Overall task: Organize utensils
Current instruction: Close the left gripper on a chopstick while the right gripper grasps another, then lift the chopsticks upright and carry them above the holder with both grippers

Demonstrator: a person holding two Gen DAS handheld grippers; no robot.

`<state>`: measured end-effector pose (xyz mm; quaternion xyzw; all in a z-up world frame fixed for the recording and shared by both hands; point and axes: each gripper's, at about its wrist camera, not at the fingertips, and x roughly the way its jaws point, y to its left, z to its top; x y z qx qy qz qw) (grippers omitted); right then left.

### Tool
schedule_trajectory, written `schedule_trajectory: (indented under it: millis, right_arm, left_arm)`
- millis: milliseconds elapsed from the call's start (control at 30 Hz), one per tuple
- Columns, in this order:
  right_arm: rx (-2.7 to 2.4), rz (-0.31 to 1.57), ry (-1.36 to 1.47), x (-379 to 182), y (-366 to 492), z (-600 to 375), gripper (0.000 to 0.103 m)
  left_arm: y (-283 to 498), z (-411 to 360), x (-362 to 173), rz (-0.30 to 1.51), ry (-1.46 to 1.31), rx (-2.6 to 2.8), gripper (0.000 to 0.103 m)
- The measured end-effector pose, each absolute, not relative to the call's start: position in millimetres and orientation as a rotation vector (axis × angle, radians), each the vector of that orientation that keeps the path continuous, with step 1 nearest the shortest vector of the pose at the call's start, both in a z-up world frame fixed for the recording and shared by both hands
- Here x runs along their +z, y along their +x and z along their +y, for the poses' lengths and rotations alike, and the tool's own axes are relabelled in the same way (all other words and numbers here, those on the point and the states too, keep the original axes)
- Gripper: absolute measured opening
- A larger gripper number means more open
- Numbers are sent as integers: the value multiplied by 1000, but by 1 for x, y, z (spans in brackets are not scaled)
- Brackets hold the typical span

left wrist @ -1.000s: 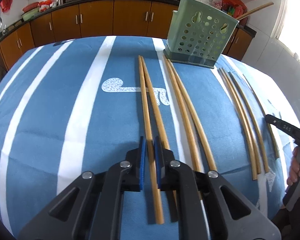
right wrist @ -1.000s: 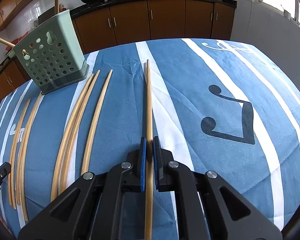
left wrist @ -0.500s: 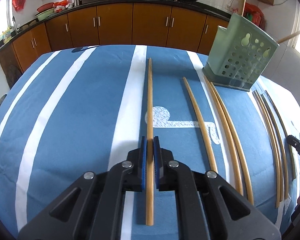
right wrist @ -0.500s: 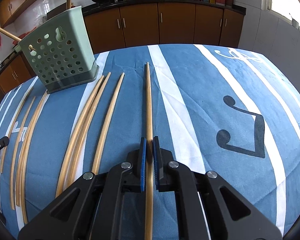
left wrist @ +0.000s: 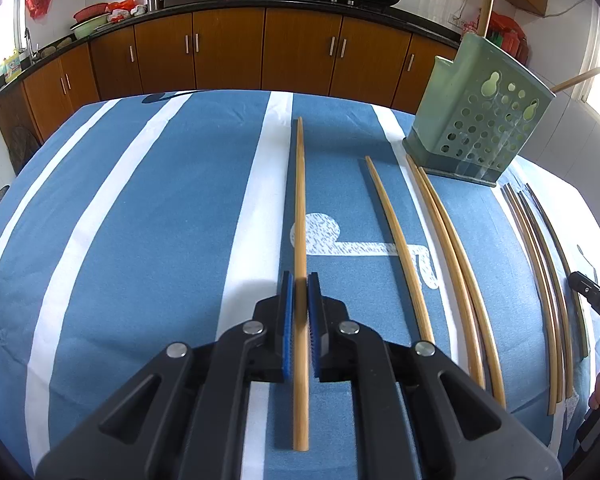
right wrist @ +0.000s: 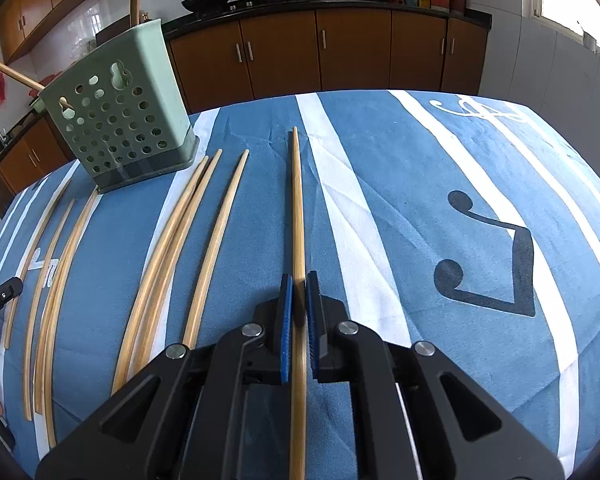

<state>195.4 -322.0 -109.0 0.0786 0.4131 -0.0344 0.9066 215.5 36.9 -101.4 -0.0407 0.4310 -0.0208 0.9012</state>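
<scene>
The left gripper (left wrist: 299, 292), black w/ blue pads, is clamping a long straight bamboo chopstick (left wrist: 299, 208) between its fingers; the pads are pressing on both sides of the stick, nearer its blunt end, which is sticking out back under the gripper body. The thin end is pointing fwd, away from the camera, over a white stripe of the blue-and-white striped tablecloth (left wrist: 160, 216).

The right gripper (right wrist: 296, 290), same build, is gripping a second bamboo chopstick (right wrist: 297, 208) the same way: fingers closed on it, stick running straight out btwn the pads, tip aimed at the far table edge, rear end passing below the frame.

A pale green perforated plastic utensil holder (right wrist: 120, 112) is standing upright on the cloth, far left in the right view, far right in the left view, w/ two sticks poking out of it. Several loose bamboo chopsticks (right wrist: 168, 248) are lying on the cloth btwn the two grippers, near the holder's base, apart from both held sticks.
</scene>
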Motion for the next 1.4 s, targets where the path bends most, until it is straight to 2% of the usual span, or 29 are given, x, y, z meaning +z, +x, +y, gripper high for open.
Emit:
schedule_trajectory:
  millis: [533,833,1100,1400]
  right_arm:
    - [-59,857,147,-108,180,-319,8]
    - [-41,816,219,-96,174,-328,7]
    - [-29,680,236,-48,160,-336,7]
    - [-32,600,252,-22,151,-343,7]
  left_arm:
    - [197,34,-102,895,-49,-42,11]
    - [196,35,-98,911,-31,-46,8]
    - [186,42,-58,816,-50,-55,8]
    - [178,45,-9,691,-78,-55,8]
